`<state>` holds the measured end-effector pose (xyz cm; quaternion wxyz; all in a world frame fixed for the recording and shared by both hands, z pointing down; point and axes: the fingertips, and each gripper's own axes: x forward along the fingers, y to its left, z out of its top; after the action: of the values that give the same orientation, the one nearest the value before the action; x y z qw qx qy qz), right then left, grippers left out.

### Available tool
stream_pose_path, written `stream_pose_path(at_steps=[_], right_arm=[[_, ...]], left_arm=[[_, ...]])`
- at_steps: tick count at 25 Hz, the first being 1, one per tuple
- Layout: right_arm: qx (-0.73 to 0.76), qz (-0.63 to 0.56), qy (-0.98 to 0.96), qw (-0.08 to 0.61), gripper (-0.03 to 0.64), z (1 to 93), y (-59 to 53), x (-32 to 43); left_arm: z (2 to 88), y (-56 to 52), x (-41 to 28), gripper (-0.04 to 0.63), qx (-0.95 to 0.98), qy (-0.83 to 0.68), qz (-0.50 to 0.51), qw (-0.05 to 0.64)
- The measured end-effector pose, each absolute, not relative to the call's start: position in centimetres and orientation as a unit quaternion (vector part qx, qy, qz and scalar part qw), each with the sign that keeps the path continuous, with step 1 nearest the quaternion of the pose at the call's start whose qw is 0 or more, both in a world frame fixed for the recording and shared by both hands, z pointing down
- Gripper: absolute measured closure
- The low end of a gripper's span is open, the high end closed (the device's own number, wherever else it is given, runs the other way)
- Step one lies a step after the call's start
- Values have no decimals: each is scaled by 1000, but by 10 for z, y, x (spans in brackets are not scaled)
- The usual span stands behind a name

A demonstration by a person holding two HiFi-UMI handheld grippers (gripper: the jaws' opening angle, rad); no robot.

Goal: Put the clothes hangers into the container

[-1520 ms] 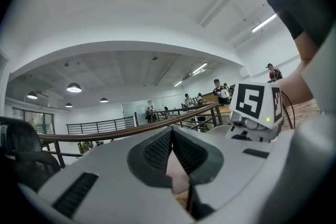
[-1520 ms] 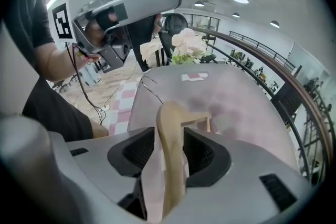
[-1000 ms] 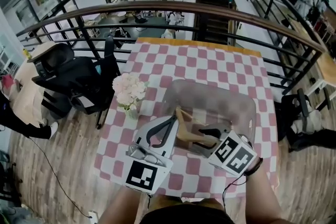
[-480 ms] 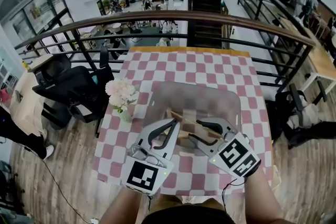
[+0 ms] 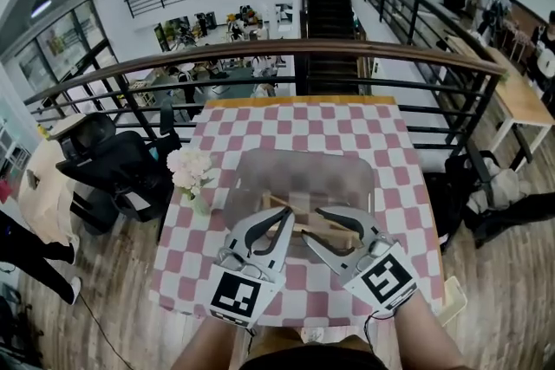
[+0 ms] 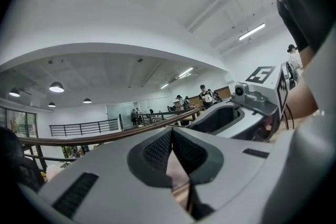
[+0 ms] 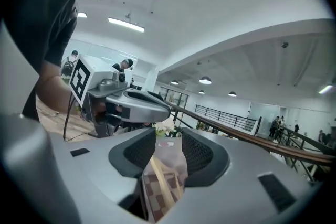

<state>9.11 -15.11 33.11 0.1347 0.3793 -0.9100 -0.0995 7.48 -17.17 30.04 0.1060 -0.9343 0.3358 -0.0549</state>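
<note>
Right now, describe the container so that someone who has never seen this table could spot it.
Find the table with the pink checked cloth beside the railing. In its middle, next to the white flowers, sits the container: a clear, rounded plastic tub, the only thing holding wooden hangers.

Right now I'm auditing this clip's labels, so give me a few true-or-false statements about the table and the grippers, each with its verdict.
1. Wooden hangers lie inside the translucent container. True.
2. The vase of flowers stands at the container's right in the head view. False: it stands at the container's left, close to its wall.
3. The right gripper is clamped on a hanger. False: its jaws stand apart and, though they have just been closing a little, they press on nothing. The hanger seen past them lies below, in the container.
4. The tablecloth is checked in pink and white. True.
</note>
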Motion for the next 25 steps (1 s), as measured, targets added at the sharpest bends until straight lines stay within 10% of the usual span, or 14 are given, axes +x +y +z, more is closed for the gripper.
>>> stream_pose_path(at_steps=[25], right_arm=[[437, -110, -892, 37, 586, 289, -108, 122]], left_arm=[[277, -133, 92, 586, -937, 316, -35, 142]])
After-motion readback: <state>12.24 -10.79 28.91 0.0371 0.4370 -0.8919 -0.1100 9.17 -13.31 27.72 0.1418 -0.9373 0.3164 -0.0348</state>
